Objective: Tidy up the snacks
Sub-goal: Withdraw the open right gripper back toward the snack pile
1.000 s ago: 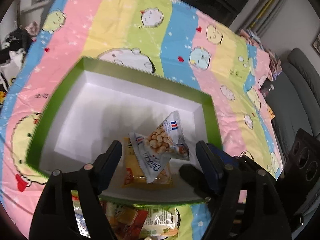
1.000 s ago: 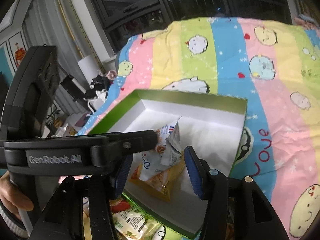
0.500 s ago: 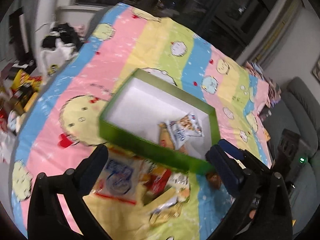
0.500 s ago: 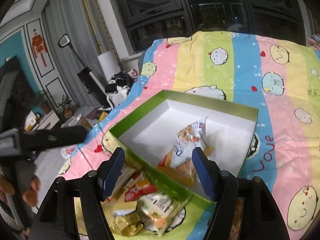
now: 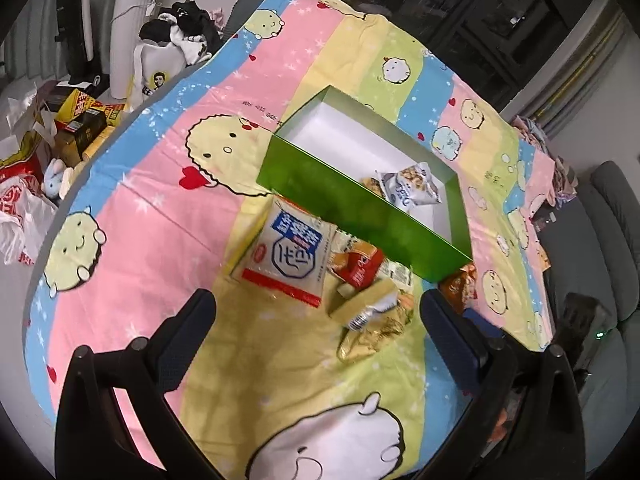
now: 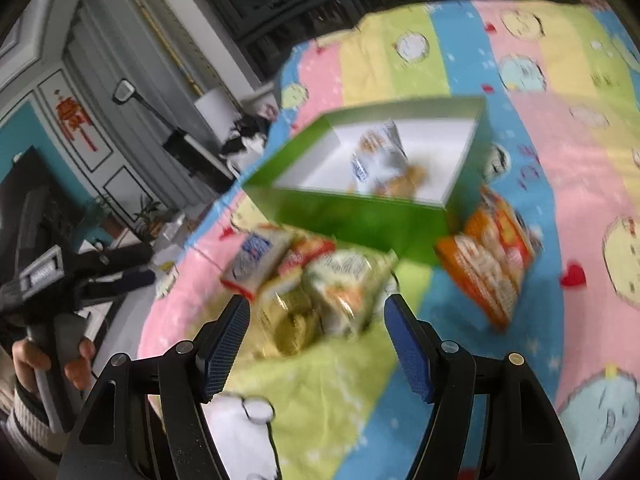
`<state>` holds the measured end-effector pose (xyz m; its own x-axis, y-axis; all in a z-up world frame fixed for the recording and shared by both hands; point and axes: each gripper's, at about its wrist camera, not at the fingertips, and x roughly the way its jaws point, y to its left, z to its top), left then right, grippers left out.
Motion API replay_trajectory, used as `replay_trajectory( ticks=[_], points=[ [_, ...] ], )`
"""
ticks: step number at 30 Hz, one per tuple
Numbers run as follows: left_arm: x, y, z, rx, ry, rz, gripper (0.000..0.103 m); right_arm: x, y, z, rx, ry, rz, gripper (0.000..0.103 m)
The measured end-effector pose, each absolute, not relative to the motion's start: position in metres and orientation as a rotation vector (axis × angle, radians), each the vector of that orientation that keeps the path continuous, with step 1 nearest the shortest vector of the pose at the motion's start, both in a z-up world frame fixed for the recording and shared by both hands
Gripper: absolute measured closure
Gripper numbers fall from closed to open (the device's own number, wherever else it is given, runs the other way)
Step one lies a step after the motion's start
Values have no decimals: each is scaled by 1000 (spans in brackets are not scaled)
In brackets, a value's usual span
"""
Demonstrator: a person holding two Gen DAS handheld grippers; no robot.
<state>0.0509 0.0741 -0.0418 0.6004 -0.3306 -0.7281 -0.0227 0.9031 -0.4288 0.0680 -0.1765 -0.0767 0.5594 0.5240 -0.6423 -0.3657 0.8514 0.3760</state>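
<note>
Both hand-held grippers, left (image 5: 316,316) and right (image 6: 316,320), hang released and empty above loose snack packets (image 5: 292,256) on the bed's cartoon sheet (image 5: 160,216). Beyond them, the green box (image 5: 360,216) holds a white packet (image 5: 412,188).

my right gripper (image 6: 316,320) is showing blue textured pads (image 6: 224,346), black arms and silver screws; i'm wearing a striped knit sleeve (image 6: 24,420).
</note>
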Motion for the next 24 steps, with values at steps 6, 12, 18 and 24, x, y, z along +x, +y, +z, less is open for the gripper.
replay_trajectory(
  ticks=[6,12,18,24],
  points=[
    [40,67,-39,-421,910,-228,1,54,-183,-78,225,842,491,33],
    [30,65,-38,-426,907,-249,1,46,-171,-74,192,852,509,33],
    [26,63,-43,-431,910,-262,1,36,-165,-71,185,847,521,33],
    [23,61,-52,-433,924,-264,1,29,-166,-74,180,858,504,33]
  ],
)
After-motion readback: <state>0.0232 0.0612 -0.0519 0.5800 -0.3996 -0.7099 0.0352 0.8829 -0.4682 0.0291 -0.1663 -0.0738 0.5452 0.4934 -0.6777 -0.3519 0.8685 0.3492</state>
